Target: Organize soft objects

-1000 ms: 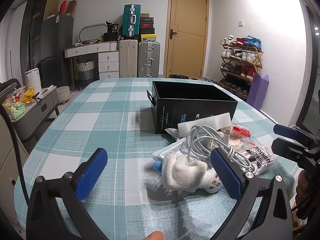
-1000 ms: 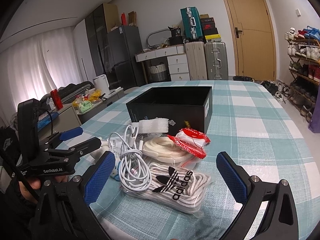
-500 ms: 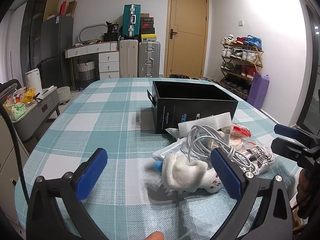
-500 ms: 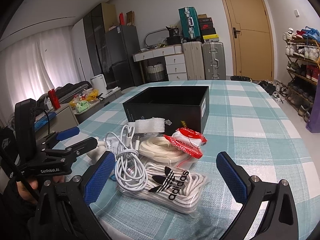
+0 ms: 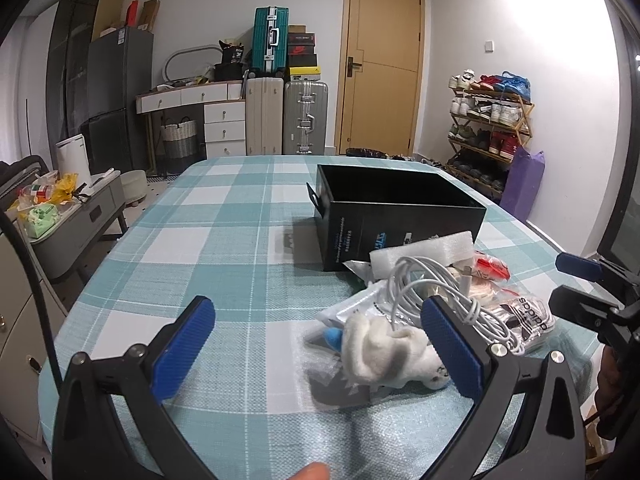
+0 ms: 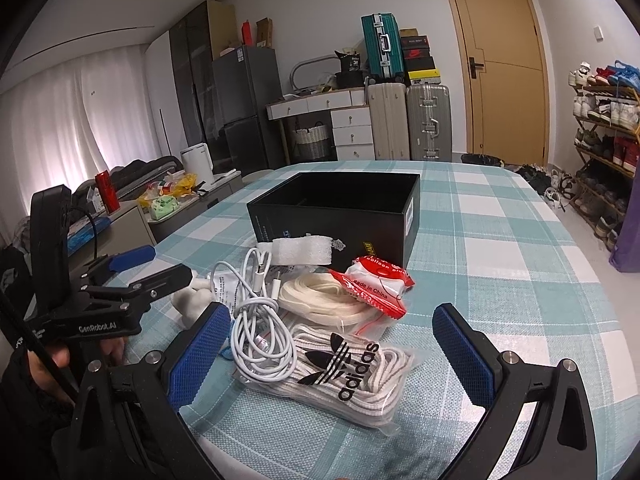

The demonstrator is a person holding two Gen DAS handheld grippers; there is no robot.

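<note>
A pile of soft goods lies in front of an open black box: a white plush toy, a coiled white cable, a bagged adidas lace bundle, cream laces, a red-and-white packet and a white foam strip. My left gripper is open, low over the table, with the plush just inside its right finger. My right gripper is open above the adidas bag and cable. Nothing is held.
The checked tablecloth spreads wide to the left and right of the pile. A grey cart stands off the table's left side. Suitcases, a door and a shoe rack line the far walls.
The right gripper has edged closer to the pile, so the adidas bag and cable sit nearer its fingers. The left gripper has barely moved.
</note>
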